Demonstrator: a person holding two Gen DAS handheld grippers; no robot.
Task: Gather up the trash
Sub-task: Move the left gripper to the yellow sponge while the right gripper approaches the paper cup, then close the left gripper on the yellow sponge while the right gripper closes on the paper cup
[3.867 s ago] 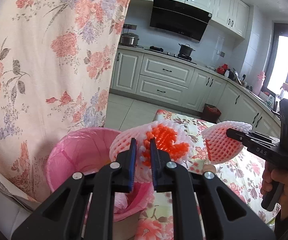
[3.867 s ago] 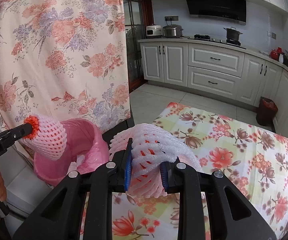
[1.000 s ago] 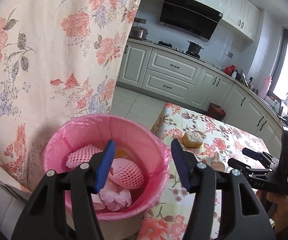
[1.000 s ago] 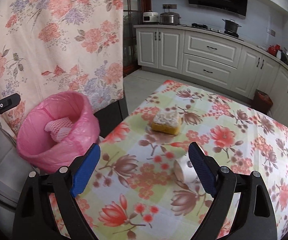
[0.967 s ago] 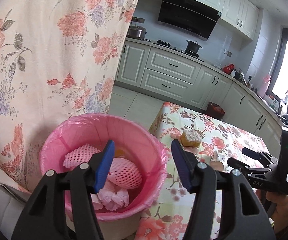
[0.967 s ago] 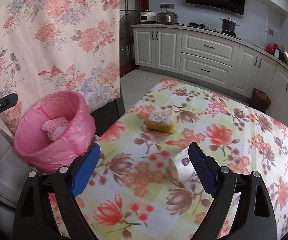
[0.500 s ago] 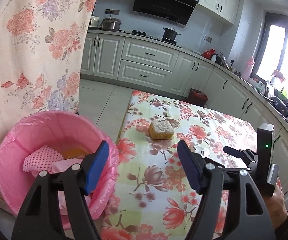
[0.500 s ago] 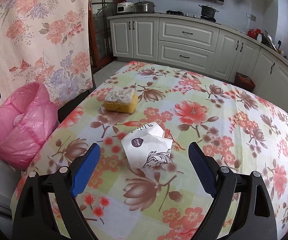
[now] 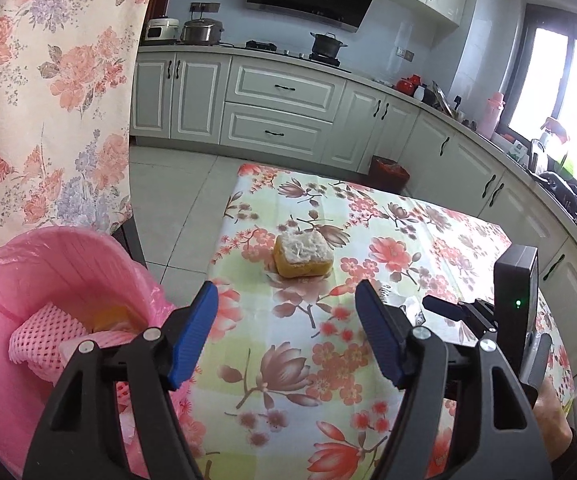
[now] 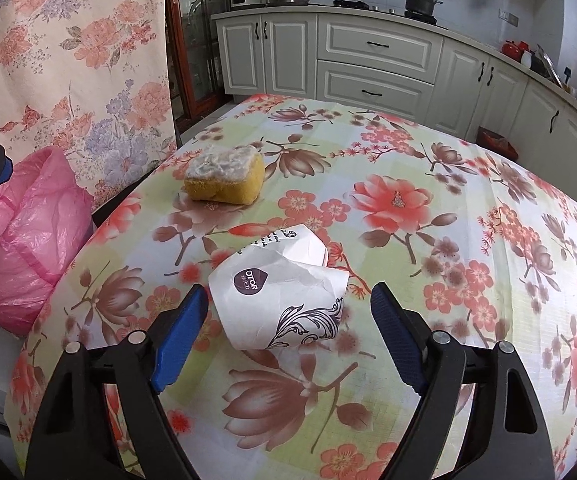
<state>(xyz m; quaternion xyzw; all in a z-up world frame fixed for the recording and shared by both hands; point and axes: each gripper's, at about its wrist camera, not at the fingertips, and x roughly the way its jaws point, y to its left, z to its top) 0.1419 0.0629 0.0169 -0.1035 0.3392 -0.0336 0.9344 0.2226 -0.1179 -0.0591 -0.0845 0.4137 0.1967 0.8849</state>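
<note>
A: What is sitting nearest the right gripper (image 10: 288, 320)?

B: Its fingers (image 10: 180, 332) have just been closing but are standing apart, pressing nothing; a crumpled paper cup (image 10: 284, 284) is lying on the bench (image 10: 468, 280) just ahead, between their tips.

A: And the left gripper (image 9: 286, 334)?

B: Its fingers (image 9: 192, 332) are also standing apart and gripping nothing, hanging over the bench edge.

A: Anything farther out?

B: A yellow sponge (image 9: 302, 254) is resting beyond the cup. The pink-lined bin (image 9: 48, 280) is standing beside the bench, holding foam netting (image 9: 44, 332).
</note>
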